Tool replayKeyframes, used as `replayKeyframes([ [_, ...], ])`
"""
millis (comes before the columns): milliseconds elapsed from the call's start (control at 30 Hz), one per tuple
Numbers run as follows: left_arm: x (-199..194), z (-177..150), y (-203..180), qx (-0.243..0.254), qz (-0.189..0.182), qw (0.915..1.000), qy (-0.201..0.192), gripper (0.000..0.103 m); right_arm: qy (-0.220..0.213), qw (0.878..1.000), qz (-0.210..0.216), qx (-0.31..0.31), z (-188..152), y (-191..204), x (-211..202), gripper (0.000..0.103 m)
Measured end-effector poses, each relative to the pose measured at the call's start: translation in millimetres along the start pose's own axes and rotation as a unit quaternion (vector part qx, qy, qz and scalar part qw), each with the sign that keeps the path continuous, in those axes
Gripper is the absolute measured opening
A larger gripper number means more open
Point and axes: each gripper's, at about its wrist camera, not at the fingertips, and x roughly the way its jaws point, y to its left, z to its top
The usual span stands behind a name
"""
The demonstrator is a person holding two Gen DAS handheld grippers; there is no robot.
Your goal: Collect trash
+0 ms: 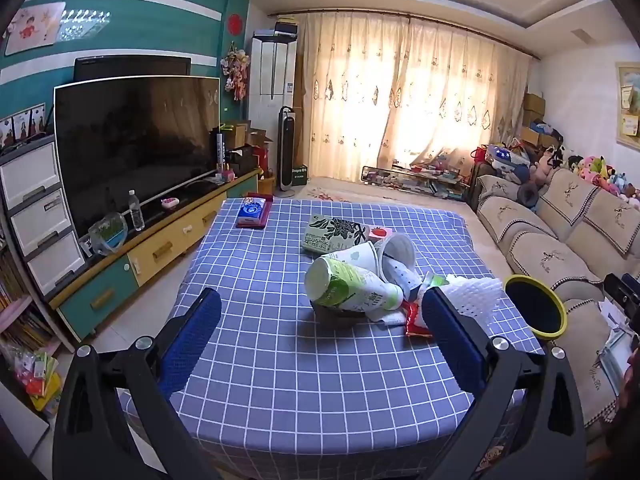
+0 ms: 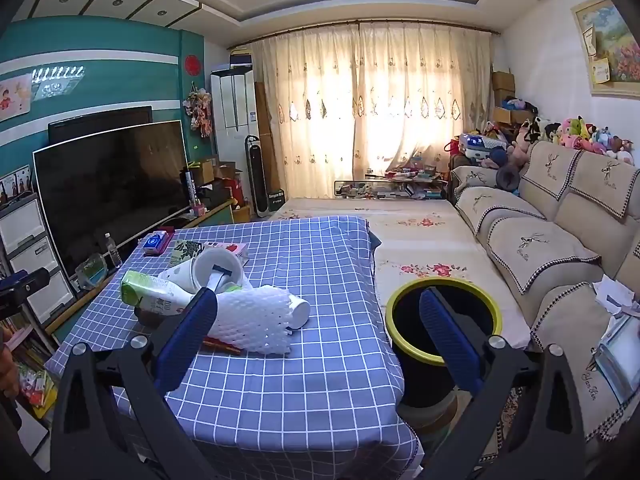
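A heap of trash lies on the blue checked tablecloth [image 1: 280,340]: a green and white bottle [image 1: 348,288] on its side, paper cups [image 1: 394,256], a patterned carton [image 1: 334,234], a red wrapper [image 1: 414,320] and white foam netting [image 1: 476,294]. My left gripper [image 1: 322,312] is open and empty, just short of the bottle. In the right wrist view the netting [image 2: 256,318] and bottle [image 2: 156,296] lie left of centre. My right gripper [image 2: 316,312] is open and empty, over the table edge. A black bin with a yellow rim [image 2: 444,320] stands on the floor right of the table; it also shows in the left wrist view [image 1: 536,306].
A blue tissue pack on a red tray [image 1: 254,210] sits at the table's far left corner. A TV [image 1: 136,144] on a low cabinet runs along the left. A beige sofa [image 2: 560,248] with plush toys lines the right. A floral rug [image 2: 412,240] lies beyond the table.
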Motion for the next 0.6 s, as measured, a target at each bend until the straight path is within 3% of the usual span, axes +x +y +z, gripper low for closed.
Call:
replayKeyframes([
  [600,-7.4,-7.4,-5.5,0.006,-0.004,1.0000,0.000,0.099,0.013,1.000,0.002,-0.001,-1.5,1.9,8.0,0.096],
])
